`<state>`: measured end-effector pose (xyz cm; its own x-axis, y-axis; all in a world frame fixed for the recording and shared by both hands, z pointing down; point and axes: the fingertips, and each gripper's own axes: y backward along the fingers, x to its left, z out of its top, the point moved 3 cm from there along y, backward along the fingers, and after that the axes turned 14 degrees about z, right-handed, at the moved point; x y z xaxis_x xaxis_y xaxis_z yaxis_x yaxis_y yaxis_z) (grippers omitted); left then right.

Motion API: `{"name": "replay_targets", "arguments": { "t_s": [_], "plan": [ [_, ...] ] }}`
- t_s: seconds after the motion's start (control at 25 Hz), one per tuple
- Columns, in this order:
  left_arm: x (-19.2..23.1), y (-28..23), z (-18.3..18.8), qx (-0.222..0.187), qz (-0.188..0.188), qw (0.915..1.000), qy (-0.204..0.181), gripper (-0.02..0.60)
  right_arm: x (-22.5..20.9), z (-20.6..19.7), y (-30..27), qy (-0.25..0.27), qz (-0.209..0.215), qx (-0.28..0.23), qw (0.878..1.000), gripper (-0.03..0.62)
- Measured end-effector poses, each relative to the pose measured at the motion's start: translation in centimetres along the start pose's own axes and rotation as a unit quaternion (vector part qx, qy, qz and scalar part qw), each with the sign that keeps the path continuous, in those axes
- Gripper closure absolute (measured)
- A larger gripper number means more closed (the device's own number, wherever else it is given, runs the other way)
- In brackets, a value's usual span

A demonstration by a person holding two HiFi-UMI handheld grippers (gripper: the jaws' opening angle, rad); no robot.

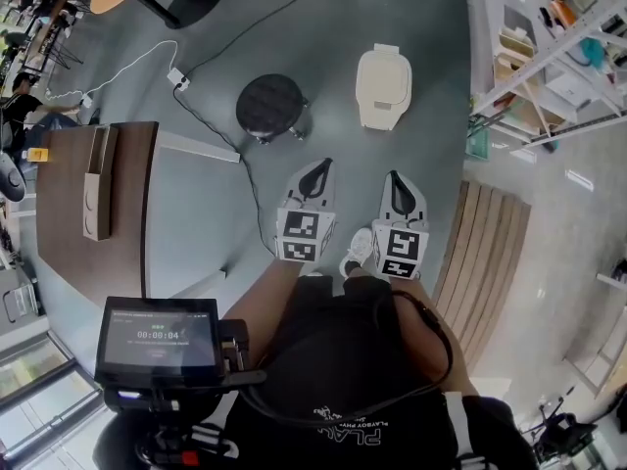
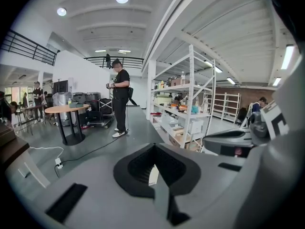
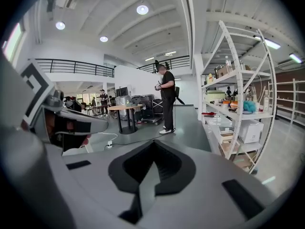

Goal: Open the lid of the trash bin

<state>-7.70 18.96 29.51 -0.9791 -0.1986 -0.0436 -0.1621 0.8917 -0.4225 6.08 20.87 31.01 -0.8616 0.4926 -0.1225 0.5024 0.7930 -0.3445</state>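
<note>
- Trash bin (image 1: 383, 87), a cream one with its lid down, stands on the grey floor (image 1: 421, 27) in the upper middle of the head view. It is just to the right of a round black stool (image 1: 270, 104).
- Left gripper (image 1: 317, 170) and right gripper (image 1: 396, 183) hang side by side in the middle of the frame, close to the person's body. Both point toward the bin and are well apart from it.
- On the left gripper the fingers (image 2: 136, 168) are pressed together and hold nothing.
- On the right gripper the fingers (image 3: 128, 168) are also closed, with nothing held between them.
- Both gripper views look out over the room, with shelves (image 3: 238, 104) on the right side.
- I judge that the step in hand is the approach: nothing touches the lid yet, so the task is at its very beginning.
- The next move probably calls for stepping forward and lowering one gripper to the front edge of the lid. The fingers must then open to take that edge, or go under it, and lift it.
- From this far I cannot tell how the lid is hinged.
</note>
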Motion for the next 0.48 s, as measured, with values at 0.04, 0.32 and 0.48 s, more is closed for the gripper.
{"name": "replay_targets", "arguments": {
  "t_s": [0.04,0.32,0.48],
  "plan": [
    [-0.2,-1.0,0.3,0.001,0.002,1.0000,0.001,0.583,-0.5,0.0,-0.7,0.002,0.006,0.001,1.000,0.597],
    [-1.0,-1.7,0.9,0.004,0.004,1.0000,0.005,0.583,-1.0,-0.2,-0.5,-0.008,0.009,0.004,1.000,0.597],
    [-1.6,-3.1,1.1,0.011,0.007,0.9999,0.005,0.583,-2.8,-0.5,-0.8,-0.021,0.003,0.002,1.000,0.597]
  ]
}}
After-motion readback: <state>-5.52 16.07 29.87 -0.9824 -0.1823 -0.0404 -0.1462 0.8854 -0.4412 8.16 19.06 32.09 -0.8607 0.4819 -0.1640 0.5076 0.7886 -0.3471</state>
